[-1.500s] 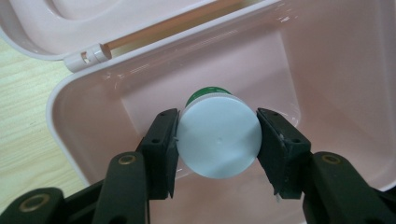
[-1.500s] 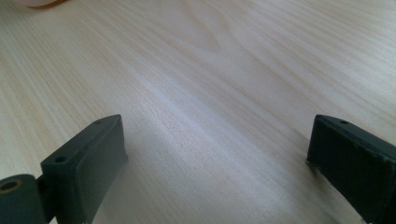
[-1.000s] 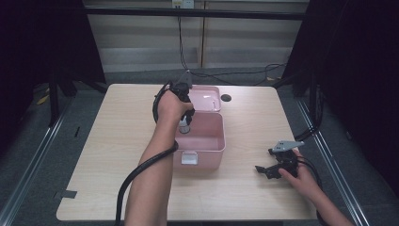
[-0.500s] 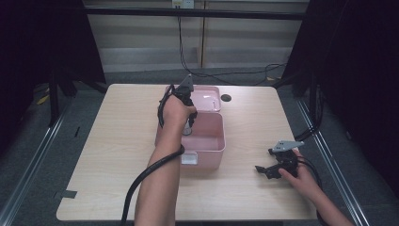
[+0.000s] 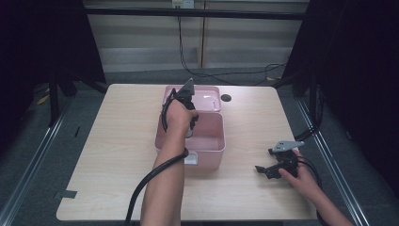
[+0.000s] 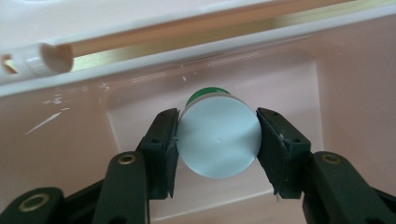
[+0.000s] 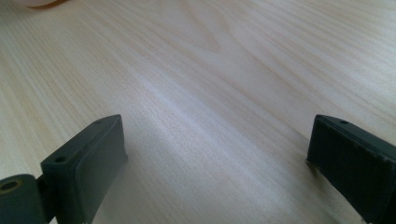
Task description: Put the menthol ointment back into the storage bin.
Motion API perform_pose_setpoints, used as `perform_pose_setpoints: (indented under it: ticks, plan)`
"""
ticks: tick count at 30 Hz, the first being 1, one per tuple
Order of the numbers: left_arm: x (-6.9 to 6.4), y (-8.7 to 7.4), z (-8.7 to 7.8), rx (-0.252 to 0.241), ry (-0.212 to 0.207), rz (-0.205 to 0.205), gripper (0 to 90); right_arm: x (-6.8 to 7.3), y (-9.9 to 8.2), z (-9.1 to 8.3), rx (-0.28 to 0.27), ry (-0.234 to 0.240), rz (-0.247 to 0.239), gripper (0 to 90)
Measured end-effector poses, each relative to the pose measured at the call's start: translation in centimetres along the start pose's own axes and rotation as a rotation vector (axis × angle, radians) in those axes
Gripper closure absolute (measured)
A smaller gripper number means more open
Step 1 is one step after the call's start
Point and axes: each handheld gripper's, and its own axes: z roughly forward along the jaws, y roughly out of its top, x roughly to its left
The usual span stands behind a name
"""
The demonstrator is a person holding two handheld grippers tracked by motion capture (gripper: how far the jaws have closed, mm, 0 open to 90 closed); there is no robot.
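Note:
A pink box (image 5: 207, 150) stands open at the middle of the table, its lid (image 5: 207, 98) lying flat behind it. My left gripper (image 5: 189, 133) reaches down into the box. In the left gripper view its jaws are shut on a white round cylinder with a green far end (image 6: 218, 137), held just above the box's floor (image 6: 289, 88). My right gripper (image 5: 264, 170) rests low over the table at the right front. Its jaws stand wide apart over bare wood (image 7: 210, 121) in the right gripper view.
A small dark round spot (image 5: 226, 98) lies on the table to the right of the lid. Cables run along the floor behind the table. Black frame posts stand at both sides. A white label (image 5: 190, 160) is on the box's front wall.
My left hand has drawn a little toward the near side and lower into the box. The right gripper has stayed still.

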Motion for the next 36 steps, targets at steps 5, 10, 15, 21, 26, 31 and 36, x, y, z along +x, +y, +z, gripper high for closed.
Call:
perform_pose_setpoints:
  ticks: [5,10,15,21,26,31,36]
  plan:
    - [0.0,-0.1,0.4,-0.007,0.010,-0.007,50.8,0.0,0.0,0.0,0.000,0.000,0.000,3.9]
    - [0.3,-0.2,0.8,-0.007,0.015,-0.006,50.8,0.0,0.0,0.0,0.000,0.000,0.000,3.9]
    - [0.8,-0.4,1.3,-0.008,0.021,-0.012,50.8,0.0,0.0,0.0,0.000,0.000,0.000,3.9]
    - [0.9,-0.5,1.7,-0.017,0.026,-0.015,50.7,0.0,0.0,0.0,0.000,0.000,0.000,3.9]
    - [0.8,-0.5,2.0,-0.019,0.031,0.000,50.8,0.0,0.0,0.0,0.001,0.000,0.000,3.9]
    - [0.9,-0.6,2.5,-0.018,0.039,-0.004,50.8,0.0,0.0,0.0,0.000,0.000,0.000,3.9]
    - [0.9,-0.7,2.8,-0.023,0.043,-0.006,50.8,0.0,0.0,0.0,0.000,0.000,0.000,3.9]
